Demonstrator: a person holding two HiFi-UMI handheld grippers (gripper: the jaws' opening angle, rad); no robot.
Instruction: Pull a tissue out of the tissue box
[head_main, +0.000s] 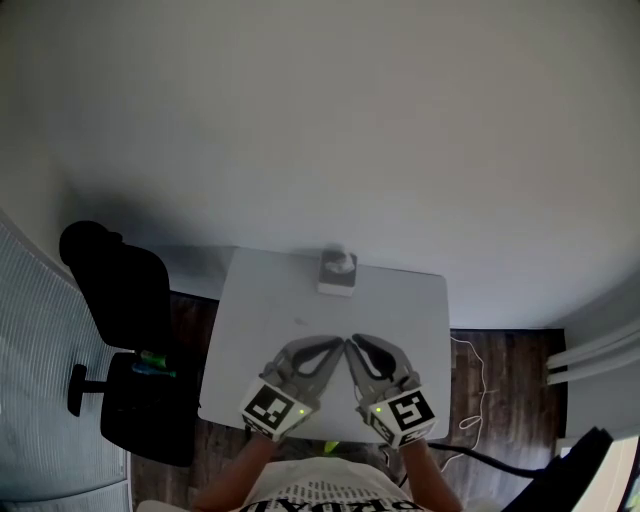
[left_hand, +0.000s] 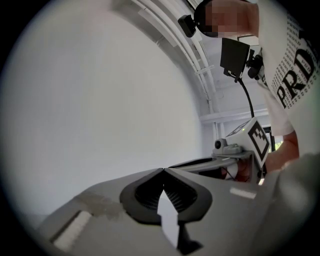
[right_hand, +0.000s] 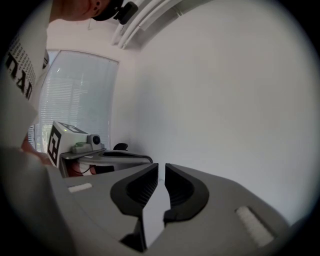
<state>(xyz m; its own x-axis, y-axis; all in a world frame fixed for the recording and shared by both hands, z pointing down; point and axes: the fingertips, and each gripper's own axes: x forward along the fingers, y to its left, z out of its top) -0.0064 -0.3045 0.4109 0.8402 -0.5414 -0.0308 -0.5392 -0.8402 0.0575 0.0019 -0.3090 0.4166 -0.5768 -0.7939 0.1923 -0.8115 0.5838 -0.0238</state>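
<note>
L grey claw (head_main: 339, 344) shut, empty; R grey claw (head_main: 353, 343) open a crack, empty. Both over near edge of white tabletop (head_main: 410, 310), prob. staged to reach small white tissue box (head_main: 337, 272) at far edge.

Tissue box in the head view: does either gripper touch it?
No, the tissue box stands at the table's far edge, while the left gripper and the right gripper hang apart from it.

Tiny box, cropped arms
In the head view the tissue box (head_main: 337, 272) at the twelve-o'clock edge of the table (head_main: 400, 320) is too small for its top to be made out; the person's forearms (head_main: 435, 482) run off the frame at six o'clock. In the left gripper view the print on the shirt (left_hand: 295, 70) is cut off at two o'clock.
</note>
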